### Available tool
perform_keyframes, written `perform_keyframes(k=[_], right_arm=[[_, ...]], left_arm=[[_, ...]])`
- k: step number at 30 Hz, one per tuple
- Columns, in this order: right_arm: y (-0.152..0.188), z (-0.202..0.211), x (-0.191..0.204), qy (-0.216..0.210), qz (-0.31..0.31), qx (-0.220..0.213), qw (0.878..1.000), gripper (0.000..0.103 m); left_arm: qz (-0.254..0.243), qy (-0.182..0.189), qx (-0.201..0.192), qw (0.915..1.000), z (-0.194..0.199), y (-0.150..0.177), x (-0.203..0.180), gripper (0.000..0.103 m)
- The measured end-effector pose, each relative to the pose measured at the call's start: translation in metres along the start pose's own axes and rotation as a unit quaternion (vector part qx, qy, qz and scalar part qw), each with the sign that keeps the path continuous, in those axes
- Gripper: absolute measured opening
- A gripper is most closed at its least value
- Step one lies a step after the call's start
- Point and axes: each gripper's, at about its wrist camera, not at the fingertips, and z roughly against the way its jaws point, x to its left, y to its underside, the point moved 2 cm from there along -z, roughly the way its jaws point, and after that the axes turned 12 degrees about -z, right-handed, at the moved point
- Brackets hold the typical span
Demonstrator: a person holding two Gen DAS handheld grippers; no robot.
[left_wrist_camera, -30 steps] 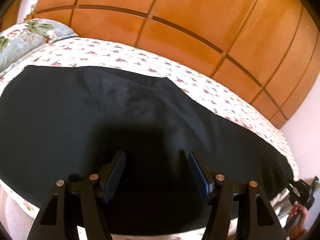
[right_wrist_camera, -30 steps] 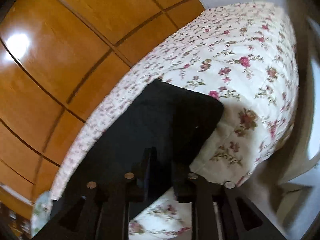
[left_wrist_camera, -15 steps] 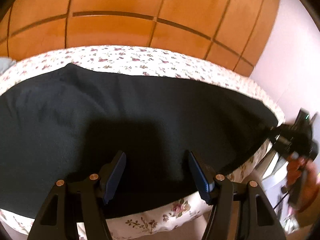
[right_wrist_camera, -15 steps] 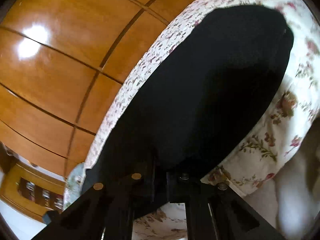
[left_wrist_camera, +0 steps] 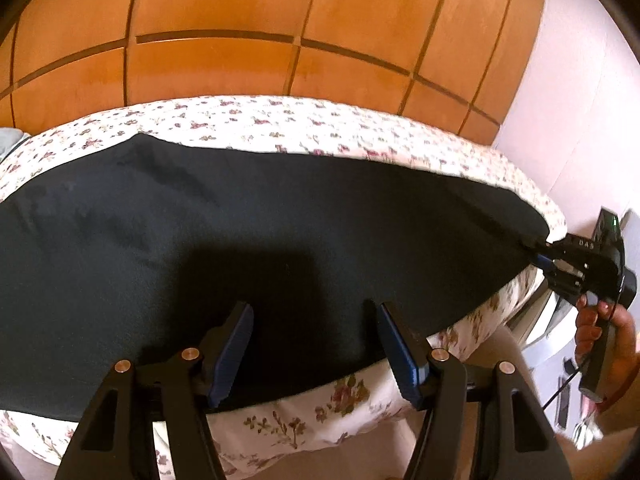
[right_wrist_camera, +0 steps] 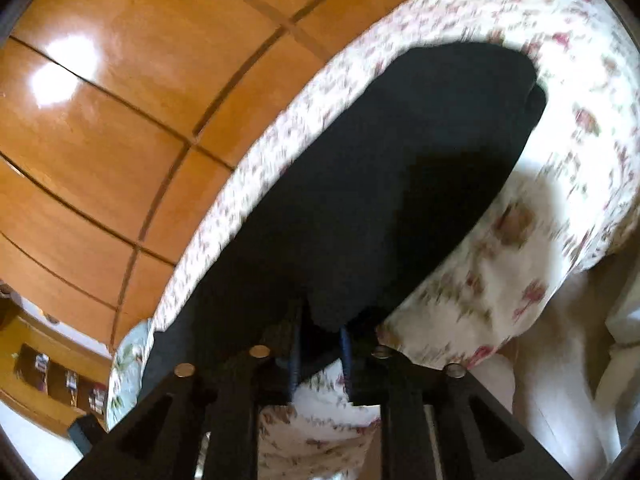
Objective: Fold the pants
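Black pants [left_wrist_camera: 280, 216] lie spread flat across a bed with a floral sheet [left_wrist_camera: 280, 120]. My left gripper [left_wrist_camera: 312, 344] is open and empty, hovering over the near edge of the pants. My right gripper [left_wrist_camera: 540, 252] shows at the right in the left wrist view, gripping the pants' end at the bed corner. In the right wrist view my right gripper [right_wrist_camera: 320, 344] is shut on the pants [right_wrist_camera: 380, 184], with the cloth pinched between its blue pads and stretching away from it.
A wooden panelled wardrobe [left_wrist_camera: 280, 28] stands behind the bed. A white wall [left_wrist_camera: 580, 112] is at the right. A floral pillow [right_wrist_camera: 124, 364] lies at the bed's far end. The sheet hangs over the near bed edge [left_wrist_camera: 304, 416].
My left gripper has swung right along the near edge, still open. My right gripper, still shut on the pants' end, has pulled the cloth outward and taut toward the bed corner.
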Motion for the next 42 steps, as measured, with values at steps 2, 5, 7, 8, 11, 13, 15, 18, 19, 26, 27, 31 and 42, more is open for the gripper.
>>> perform_keyframes(k=[2, 5, 7, 8, 11, 13, 15, 18, 19, 26, 27, 31, 42], right_arm=[[-0.019, 0.004, -0.007, 0.008, -0.007, -0.02, 1.0, 0.024], [-0.05, 0.007, -0.019, 0.02, -0.023, -0.051, 0.998, 0.024], [-0.07, 0.004, -0.026, 0.027, -0.04, -0.066, 0.997, 0.025], [-0.076, 0.003, -0.028, 0.032, -0.041, -0.07, 0.996, 0.021], [-0.091, -0.001, -0.032, 0.061, -0.029, -0.085, 0.994, 0.007], [-0.088, -0.004, -0.031, 0.073, -0.014, -0.093, 0.993, 0.007], [-0.085, -0.008, -0.038, 0.08, -0.015, -0.095, 0.992, 0.007], [-0.082, 0.013, -0.043, 0.075, -0.053, -0.122, 0.988, 0.013], [-0.079, 0.022, -0.041, 0.092, -0.054, -0.144, 0.984, 0.019], [-0.044, 0.056, 0.043, 0.137, 0.113, -0.236, 0.955, 0.027], [-0.034, 0.045, 0.06, 0.114, 0.147, -0.208, 0.96, 0.027], [0.019, -0.026, 0.126, -0.003, 0.238, -0.028, 0.971, 0.027], [0.174, -0.202, 0.281, -0.106, 0.389, 0.243, 0.882, 0.044]], left_arm=[[0.01, -0.013, -0.003, 0.9999, -0.002, -0.006, 0.01, 0.065], [0.033, -0.029, 0.005, 0.999, -0.011, -0.015, 0.03, 0.065], [0.047, -0.045, 0.013, 0.9978, -0.017, -0.016, 0.042, 0.064], [0.052, -0.053, 0.018, 0.9971, -0.019, -0.017, 0.045, 0.06], [0.06, -0.065, 0.025, 0.9957, -0.023, -0.014, 0.053, 0.048], [0.05, -0.067, 0.024, 0.9962, -0.022, -0.012, 0.051, 0.048], [0.045, -0.07, 0.024, 0.9963, -0.02, -0.01, 0.048, 0.048], [0.063, -0.06, 0.019, 0.996, -0.013, -0.012, 0.054, 0.048], [0.077, -0.06, 0.01, 0.9952, -0.007, -0.012, 0.06, 0.048], [0.145, -0.118, -0.004, 0.9823, 0.007, -0.015, 0.118, 0.049], [0.157, -0.131, -0.003, 0.9789, 0.008, -0.014, 0.129, 0.049], [0.187, -0.16, 0.005, 0.9692, 0.005, -0.01, 0.17, 0.049], [0.129, -0.174, -0.029, 0.9757, 0.028, 0.021, 0.178, 0.049]])
